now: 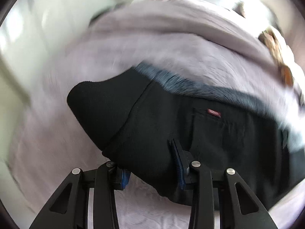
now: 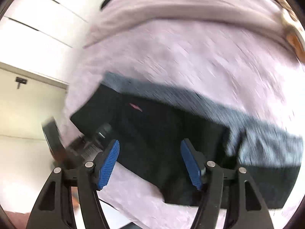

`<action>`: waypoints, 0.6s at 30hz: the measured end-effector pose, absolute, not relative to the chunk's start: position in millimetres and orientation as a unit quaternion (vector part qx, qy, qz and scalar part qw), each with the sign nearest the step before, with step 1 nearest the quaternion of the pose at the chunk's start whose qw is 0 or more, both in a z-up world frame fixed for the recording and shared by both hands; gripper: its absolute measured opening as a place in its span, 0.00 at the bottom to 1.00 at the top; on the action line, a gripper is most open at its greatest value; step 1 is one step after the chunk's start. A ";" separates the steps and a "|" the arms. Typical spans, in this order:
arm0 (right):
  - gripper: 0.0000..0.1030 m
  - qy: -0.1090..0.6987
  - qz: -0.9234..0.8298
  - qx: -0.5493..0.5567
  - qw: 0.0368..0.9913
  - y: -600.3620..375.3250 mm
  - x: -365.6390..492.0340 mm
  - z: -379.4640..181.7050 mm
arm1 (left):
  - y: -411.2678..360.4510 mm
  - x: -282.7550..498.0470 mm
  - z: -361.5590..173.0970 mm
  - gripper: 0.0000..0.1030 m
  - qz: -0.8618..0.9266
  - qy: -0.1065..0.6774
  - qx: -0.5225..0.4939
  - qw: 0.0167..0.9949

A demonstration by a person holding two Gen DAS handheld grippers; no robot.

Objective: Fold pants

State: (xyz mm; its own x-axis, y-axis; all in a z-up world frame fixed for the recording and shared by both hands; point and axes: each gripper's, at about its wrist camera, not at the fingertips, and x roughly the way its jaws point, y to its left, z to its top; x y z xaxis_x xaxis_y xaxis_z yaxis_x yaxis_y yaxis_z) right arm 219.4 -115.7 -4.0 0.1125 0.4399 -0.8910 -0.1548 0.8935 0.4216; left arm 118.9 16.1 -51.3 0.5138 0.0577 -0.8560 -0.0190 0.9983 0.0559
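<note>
Black pants [image 1: 190,126] with a small red tag [image 1: 214,113] and a grey-blue upper edge lie on a lilac sheet [image 1: 152,47]. My left gripper [image 1: 152,173] is shut on a thick fold of the pants, and black cloth fills the gap between its blue pads [image 1: 180,169]. In the right wrist view the same pants [image 2: 162,133] spread below my right gripper [image 2: 150,164], which hangs open above them with its blue pads [image 2: 108,164] bare. A blurred dark device [image 2: 95,137], probably the left gripper, sits at the pants' left end.
The lilac sheet [image 2: 190,47] covers a bed with a raised roll along its far side. White panelled furniture [image 2: 38,19] and a pale wall [image 2: 24,114] stand to the left. Something patterned in brown [image 1: 276,57] lies at the bed's right edge. Both views are motion-blurred.
</note>
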 end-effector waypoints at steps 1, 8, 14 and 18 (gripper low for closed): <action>0.69 0.638 0.214 0.110 0.732 -106.1 230.4 0.7 | 10.1 116.6 -50.2 0.38 0.023 0.485 0.045 0.873; 0.74 0.720 0.305 0.065 0.620 4.0 288.5 -11.7 | 5.6 122.0 -53.6 0.38 0.028 0.481 0.096 0.871; 0.75 0.764 0.339 -0.067 0.545 105.2 290.1 -54.3 | 3.2 118.6 -55.7 0.38 0.033 0.476 0.107 0.872; 0.75 0.787 0.319 -0.146 0.507 139.2 284.0 -88.3 | 2.8 119.7 -55.9 0.38 0.036 0.477 0.105 0.872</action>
State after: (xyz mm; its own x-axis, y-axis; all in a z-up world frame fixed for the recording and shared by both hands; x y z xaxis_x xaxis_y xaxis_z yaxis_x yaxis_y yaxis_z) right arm 284.0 139.2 -88.3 -0.4430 0.0928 -0.8917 -0.5534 0.7542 0.3534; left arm 119.7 2.8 -55.9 0.5423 0.1630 -0.8242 0.0379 0.9752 0.2179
